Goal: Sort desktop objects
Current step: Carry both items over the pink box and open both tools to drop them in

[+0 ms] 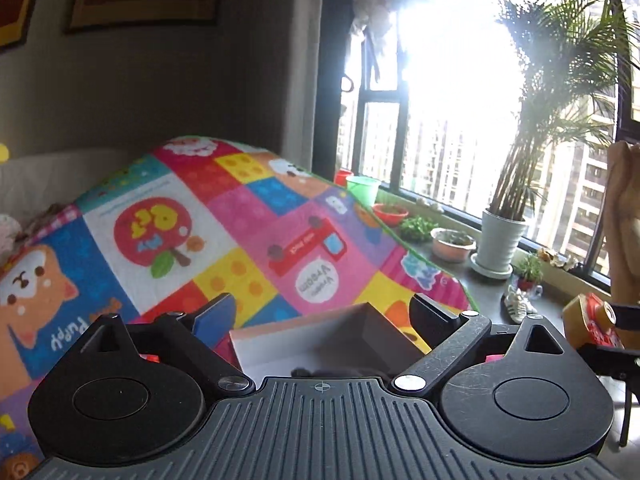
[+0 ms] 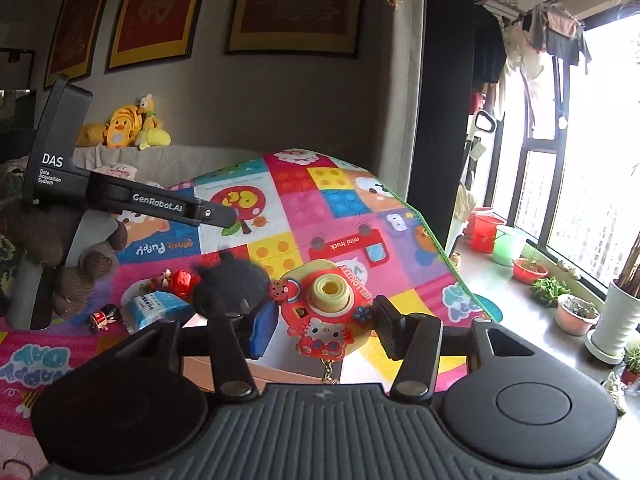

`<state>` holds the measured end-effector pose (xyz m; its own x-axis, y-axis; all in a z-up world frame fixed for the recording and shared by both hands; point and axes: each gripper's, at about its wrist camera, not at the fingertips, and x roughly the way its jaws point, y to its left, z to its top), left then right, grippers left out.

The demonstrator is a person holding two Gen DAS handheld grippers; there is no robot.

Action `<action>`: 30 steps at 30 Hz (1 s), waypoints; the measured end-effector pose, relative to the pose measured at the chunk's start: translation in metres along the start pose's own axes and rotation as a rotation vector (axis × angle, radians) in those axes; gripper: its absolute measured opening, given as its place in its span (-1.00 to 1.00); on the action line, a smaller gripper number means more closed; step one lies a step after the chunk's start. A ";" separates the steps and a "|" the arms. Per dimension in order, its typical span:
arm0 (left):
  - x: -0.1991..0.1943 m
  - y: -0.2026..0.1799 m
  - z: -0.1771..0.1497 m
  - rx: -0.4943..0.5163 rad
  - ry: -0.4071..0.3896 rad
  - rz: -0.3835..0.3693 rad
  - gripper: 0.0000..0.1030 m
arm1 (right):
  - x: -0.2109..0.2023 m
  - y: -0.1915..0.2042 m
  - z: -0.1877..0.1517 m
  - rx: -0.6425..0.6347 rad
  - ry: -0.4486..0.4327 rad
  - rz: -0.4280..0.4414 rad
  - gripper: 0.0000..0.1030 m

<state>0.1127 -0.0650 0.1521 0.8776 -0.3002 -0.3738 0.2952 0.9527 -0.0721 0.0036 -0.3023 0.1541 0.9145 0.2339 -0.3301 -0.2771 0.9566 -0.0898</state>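
Observation:
My right gripper (image 2: pixel 324 326) is shut on a red toy camera (image 2: pixel 328 292) with a yellow lens and a cat face, held above the colourful play mat (image 2: pixel 304 208). The toy camera (image 1: pixel 588 316) also shows at the right edge of the left wrist view, with a hand (image 1: pixel 624 220) above it. My left gripper (image 1: pixel 324 312) stands open over an open cardboard box (image 1: pixel 280 344), nothing between its fingers; something dark lies in the box. On the mat lie a black plush (image 2: pixel 232 284), a blue packet (image 2: pixel 160 308), a small red toy (image 2: pixel 184 280) and a tiny doll (image 2: pixel 104 316).
The left gripper (image 2: pixel 216 216) reaches in from the left in the right wrist view. A brown teddy (image 2: pixel 44 240) sits at the left and yellow plush toys (image 2: pixel 120 128) on the sofa back. Plant pots (image 1: pixel 500 240) and buckets (image 2: pixel 508 244) line the window sill at the right.

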 end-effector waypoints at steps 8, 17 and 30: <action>-0.034 0.010 -0.103 0.114 0.133 0.085 0.94 | 0.057 -0.005 0.016 0.125 0.064 0.086 0.00; -0.051 0.042 -0.143 -0.002 0.215 0.149 0.96 | 0.143 0.031 0.043 0.128 0.098 0.093 0.24; -0.069 0.079 -0.161 -0.088 0.214 0.233 0.97 | 0.206 -0.016 -0.040 0.248 0.384 -0.144 0.50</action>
<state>0.0150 0.0386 0.0232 0.8158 -0.0655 -0.5747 0.0533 0.9979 -0.0380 0.1850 -0.2762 0.0497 0.7506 0.0596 -0.6581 -0.0339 0.9981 0.0518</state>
